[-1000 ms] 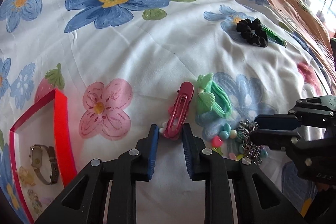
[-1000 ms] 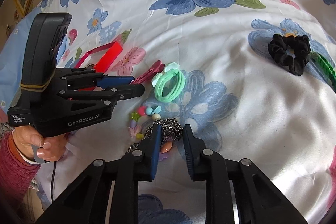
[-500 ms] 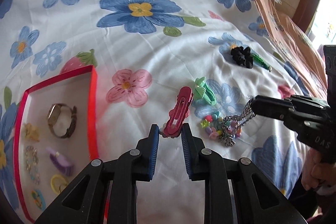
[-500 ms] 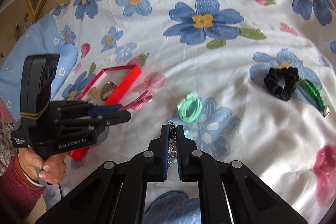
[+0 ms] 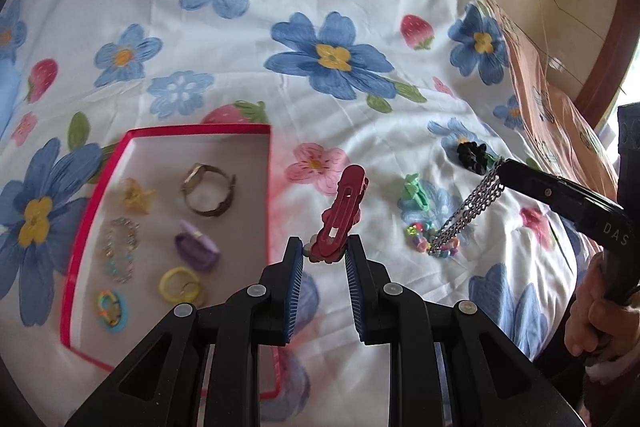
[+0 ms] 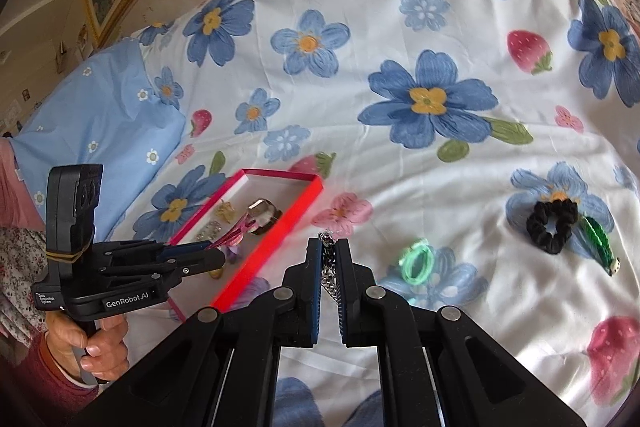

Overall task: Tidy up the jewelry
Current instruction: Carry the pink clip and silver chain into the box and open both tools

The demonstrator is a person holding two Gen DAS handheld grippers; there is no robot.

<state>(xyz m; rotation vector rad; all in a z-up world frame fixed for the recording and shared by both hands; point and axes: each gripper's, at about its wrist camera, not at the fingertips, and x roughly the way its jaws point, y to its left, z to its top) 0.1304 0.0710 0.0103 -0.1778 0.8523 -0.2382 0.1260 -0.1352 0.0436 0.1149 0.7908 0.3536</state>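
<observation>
Tray [image 5: 80, 235], red-rimmed with a pale floor, sat at the left of my left wrist view on the flowered bedsheet [image 5: 248, 27]; its near corner was cut off behind the gripper body. Inside I logged a yellow star-shaped clip [image 5: 137, 195], a wristwatch [image 5: 208, 194], a beaded bracelet [image 5: 120, 250] too blurred to detail, a purple piece [image 5: 197, 246] I could not identify, a yellow hair tie [image 5: 180, 283] and a small multicoloured loop [image 5: 113, 305].

Left gripper [image 5: 323, 251] was closed partway, its blue pads pinching the base of a red hair clip [image 5: 340, 205], which stood tilted up off the sheet just right of the tray wall. The clip's lower end was hidden between the pads. In my right wrist view this clip [image 6: 236, 230] showed only as a pink sliver over the tray.

Further right lay a green hair tie [image 5: 414, 193] on the sheet, then a cluster of coloured beads [image 5: 430, 243]. A silver chain [image 5: 468, 207] hung from the right gripper [image 6: 329, 251] down to those beads; I could not tell whether beads and chain were one piece. The right claw was nearly closed, clamped on the chain's top links, with most of the chain hidden below its fingers in its own view.

Far right sat a black scrunchie [image 6: 552, 227], with a green clip [image 6: 598, 241] just beside it, partly tucked behind.
</observation>
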